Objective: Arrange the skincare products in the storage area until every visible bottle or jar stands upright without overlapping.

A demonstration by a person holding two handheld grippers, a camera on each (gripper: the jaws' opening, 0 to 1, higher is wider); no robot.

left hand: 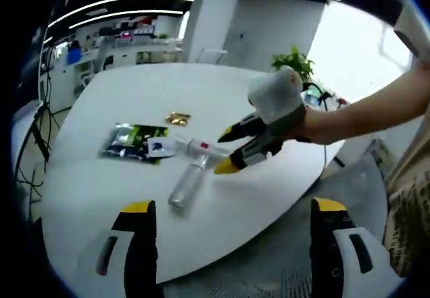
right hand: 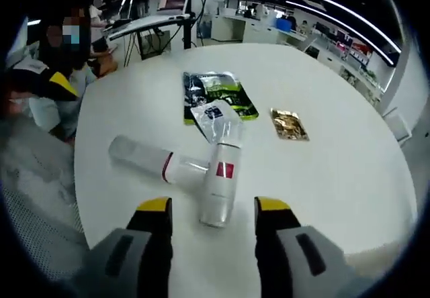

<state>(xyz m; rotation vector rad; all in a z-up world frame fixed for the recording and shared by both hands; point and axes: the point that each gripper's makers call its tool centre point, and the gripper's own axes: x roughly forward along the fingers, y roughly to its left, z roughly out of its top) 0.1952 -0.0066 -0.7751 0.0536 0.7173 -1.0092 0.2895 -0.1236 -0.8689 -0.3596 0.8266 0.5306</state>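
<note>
Two skincare bottles lie on their sides on the white round bench (right hand: 349, 177), the red-label bottle (right hand: 222, 180) overlapping the frosted bottle (right hand: 151, 160), so neither stands upright yet. The right gripper (right hand: 213, 211) hovers with fingers spread either side of the red-label bottle's base, seemingly lining up a grasp. The left gripper (left hand: 232, 211) waits, fingers spread. Sachets (right hand: 218, 95) lie beyond; an open office surrounds.

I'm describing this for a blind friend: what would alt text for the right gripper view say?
Two white bottles lie on their sides on a round white table, one between the open right gripper, the other touching it. Beyond lie a green packet, a clear sachet and a gold sachet.
</note>
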